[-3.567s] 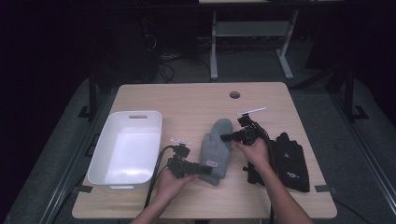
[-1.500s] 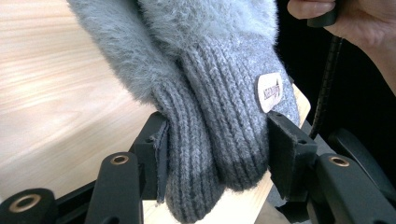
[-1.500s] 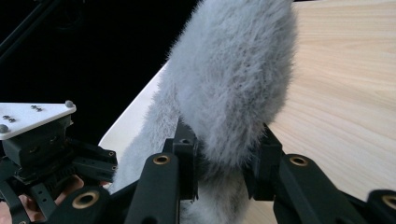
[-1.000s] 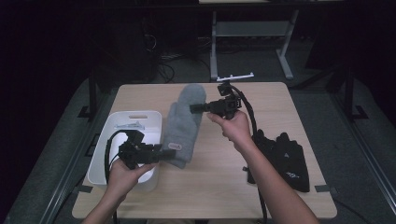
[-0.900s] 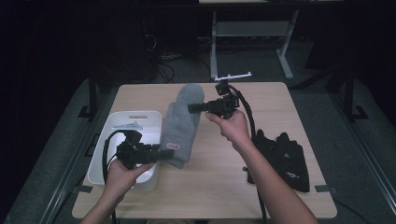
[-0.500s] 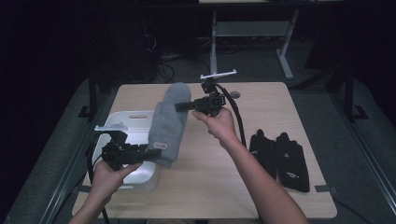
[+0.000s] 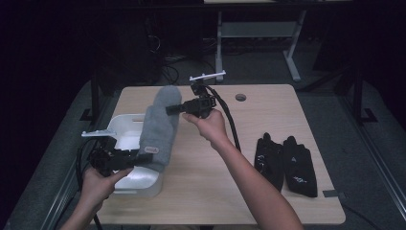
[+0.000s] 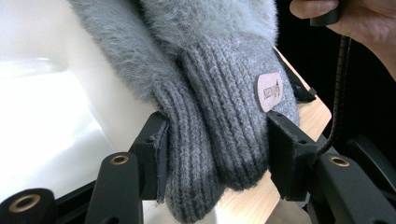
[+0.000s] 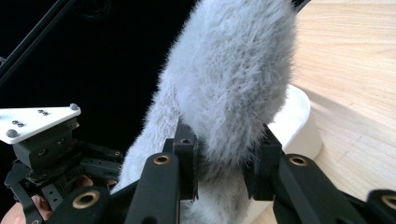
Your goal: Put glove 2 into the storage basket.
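A grey fuzzy mitten point(image 7: 160, 124) was stretched in the air between the two tongs, slanting from the far right down to the near left above the left part of the pale wooden worktop point(image 7: 268, 191). The left tongs point(image 7: 143, 154) were clamped on its ribbed knit cuff point(image 8: 219, 154) at the near end, just over the white tub point(image 7: 125, 136) that stood at the worktop's left edge; in the left gripper view the cuff point(image 8: 219, 154) sat squeezed between both black pads. The right tongs point(image 7: 173, 109) were closed on the fluffy fingertip end at the far side, and in the right gripper view the fur point(image 9: 238, 88) bulged out above the pinching pads, with the tub's rounded corner point(image 9: 303, 121) behind it. A small oval leather-coloured patch point(image 8: 270, 91) was sewn on the cuff; it carried dark lettering and a small mark, too blurred to read. The same patch point(image 7: 149, 150) showed as a pale spot in the high view. To the right, well apart from the mitten, a pair of black gloves point(image 7: 286, 163) lay side by side on the worktop, fingers pointing to the far side; a small pale logo on the right-hand one could not be made out. A round cable hole point(image 7: 241, 97) sat near the worktop's far edge.
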`<state>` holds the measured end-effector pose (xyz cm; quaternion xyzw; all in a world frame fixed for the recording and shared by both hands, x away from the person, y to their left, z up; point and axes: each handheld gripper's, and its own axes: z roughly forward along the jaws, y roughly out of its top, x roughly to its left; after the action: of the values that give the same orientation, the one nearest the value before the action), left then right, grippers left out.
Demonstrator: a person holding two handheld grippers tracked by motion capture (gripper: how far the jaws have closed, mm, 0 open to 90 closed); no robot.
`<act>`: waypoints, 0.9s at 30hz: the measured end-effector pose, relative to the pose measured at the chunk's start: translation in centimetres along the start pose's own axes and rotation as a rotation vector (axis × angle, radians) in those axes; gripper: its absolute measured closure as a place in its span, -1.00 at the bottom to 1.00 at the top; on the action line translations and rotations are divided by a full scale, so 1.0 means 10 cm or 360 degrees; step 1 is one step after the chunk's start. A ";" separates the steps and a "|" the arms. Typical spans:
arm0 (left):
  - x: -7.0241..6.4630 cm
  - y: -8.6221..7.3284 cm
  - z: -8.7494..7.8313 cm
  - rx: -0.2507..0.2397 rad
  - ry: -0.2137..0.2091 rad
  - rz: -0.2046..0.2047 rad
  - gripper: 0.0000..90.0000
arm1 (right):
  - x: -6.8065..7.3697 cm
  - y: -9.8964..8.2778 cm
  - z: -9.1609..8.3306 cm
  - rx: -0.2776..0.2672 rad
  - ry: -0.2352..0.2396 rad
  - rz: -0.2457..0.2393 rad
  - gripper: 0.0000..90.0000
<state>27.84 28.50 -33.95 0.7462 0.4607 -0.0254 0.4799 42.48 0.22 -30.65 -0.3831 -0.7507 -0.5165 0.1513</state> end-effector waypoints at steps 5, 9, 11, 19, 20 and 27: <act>0.06 -0.03 -0.07 -0.0011 0.0015 -0.0017 0.03 | 0.02 0.03 0.12 0.0014 0.0009 -0.0002 0.55; 0.11 -0.07 -0.10 -0.0025 0.0020 -0.0054 0.03 | 0.04 0.05 0.21 0.0033 0.0016 -0.0002 0.55; 0.14 -0.09 -0.12 -0.0024 0.0025 -0.0052 0.03 | 0.04 0.05 0.26 0.0043 0.0020 -0.0001 0.55; 0.29 -0.18 -0.14 -0.0024 0.0023 -0.0090 0.03 | 0.00 0.04 0.45 0.0081 0.0023 -0.0004 0.55; 0.31 -0.18 -0.14 -0.0020 0.0027 -0.0090 0.03 | 0.00 0.04 0.47 0.0083 0.0023 0.0001 0.55; 0.36 -0.23 -0.15 -0.0011 0.0053 -0.0110 0.03 | -0.03 0.03 0.58 0.0100 0.0028 0.0002 0.55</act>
<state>27.65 32.28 -36.46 0.7285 0.4941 -0.0279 0.4736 43.88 5.32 -33.10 -0.3742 -0.7650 -0.4958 0.1702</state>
